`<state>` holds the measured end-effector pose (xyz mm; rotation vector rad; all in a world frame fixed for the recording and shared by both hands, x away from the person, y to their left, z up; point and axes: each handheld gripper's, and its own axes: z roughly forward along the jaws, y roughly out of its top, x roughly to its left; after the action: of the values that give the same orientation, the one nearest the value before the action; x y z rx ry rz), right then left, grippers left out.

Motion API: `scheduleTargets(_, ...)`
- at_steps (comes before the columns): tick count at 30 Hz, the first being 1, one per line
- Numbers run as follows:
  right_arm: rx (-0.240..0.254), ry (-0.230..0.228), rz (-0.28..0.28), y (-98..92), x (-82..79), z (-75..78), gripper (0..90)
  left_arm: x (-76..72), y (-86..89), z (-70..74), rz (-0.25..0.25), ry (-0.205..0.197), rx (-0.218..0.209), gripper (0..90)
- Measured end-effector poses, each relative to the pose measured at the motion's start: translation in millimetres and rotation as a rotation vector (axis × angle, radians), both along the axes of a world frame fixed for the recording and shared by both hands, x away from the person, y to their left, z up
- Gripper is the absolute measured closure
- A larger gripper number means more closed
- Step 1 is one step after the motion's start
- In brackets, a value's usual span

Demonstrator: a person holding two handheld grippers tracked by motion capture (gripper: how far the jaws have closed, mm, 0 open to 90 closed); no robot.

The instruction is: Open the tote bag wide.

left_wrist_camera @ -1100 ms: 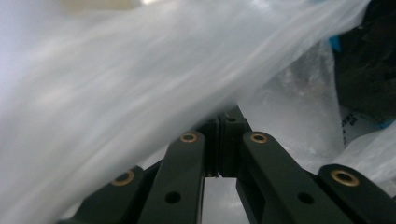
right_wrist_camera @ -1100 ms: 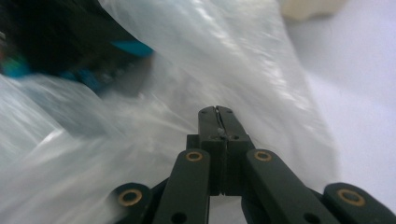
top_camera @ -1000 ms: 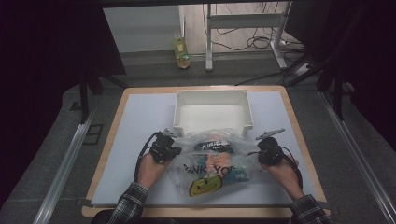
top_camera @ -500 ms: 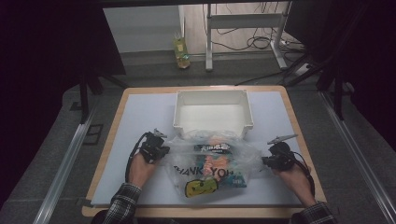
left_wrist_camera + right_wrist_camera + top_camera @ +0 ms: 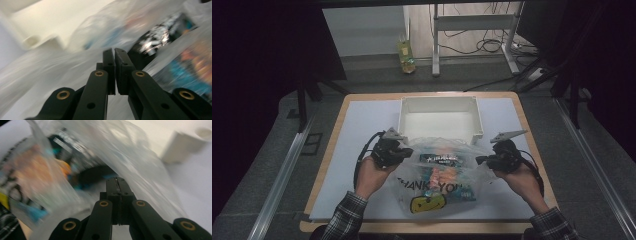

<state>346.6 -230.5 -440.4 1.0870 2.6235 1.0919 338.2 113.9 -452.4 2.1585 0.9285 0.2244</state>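
Left gripper (image 5: 401,151): fingers (image 5: 109,65) pressed together on the film of the clear plastic bag (image 5: 439,180). Right gripper (image 5: 484,160): fingers (image 5: 111,187) likewise clamped on the bag's opposite edge. The bag stretches between them above the desk (image 5: 362,125), just before the white tray (image 5: 441,117).

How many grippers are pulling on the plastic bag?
2. The left gripper pinches the plastic bag at its left edge; the right gripper pinches its right edge.

Clear bag (image 5: 439,182) w/ black lettering, yellow smiley (orange, teal packets inside); white tray (image 5: 440,102).
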Motion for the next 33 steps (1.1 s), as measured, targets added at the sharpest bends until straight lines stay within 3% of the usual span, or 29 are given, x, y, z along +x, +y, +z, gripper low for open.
scheduleTargets(5,0.037,0.056,0.07,20.8,1.3,-7.5,89.3,5.4,-12.0,-15.1,-0.071,0.102,-0.039,86.8)
scheduleTargets(6,0.05,0.077,0.092,23.6,-4.2,-10.7,89.3,2.9,-12.5,-16.9,-0.092,0.112,-0.047,87.0)
scheduleTargets(13,0.078,0.097,0.137,21.4,-28.0,-15.0,89.3,-26.6,-11.9,-18.6,-0.198,0.151,-0.126,88.0)
scheduleTargets(17,0.082,0.108,0.175,21.0,-48.0,-18.3,89.2,-45.5,-12.6,-19.1,-0.225,0.134,-0.117,88.3)
scheduleTargets(33,0.069,0.137,0.211,17.7,-86.1,-35.3,89.2,-121.4,-8.0,-20.8,-0.264,0.021,-0.044,88.5)
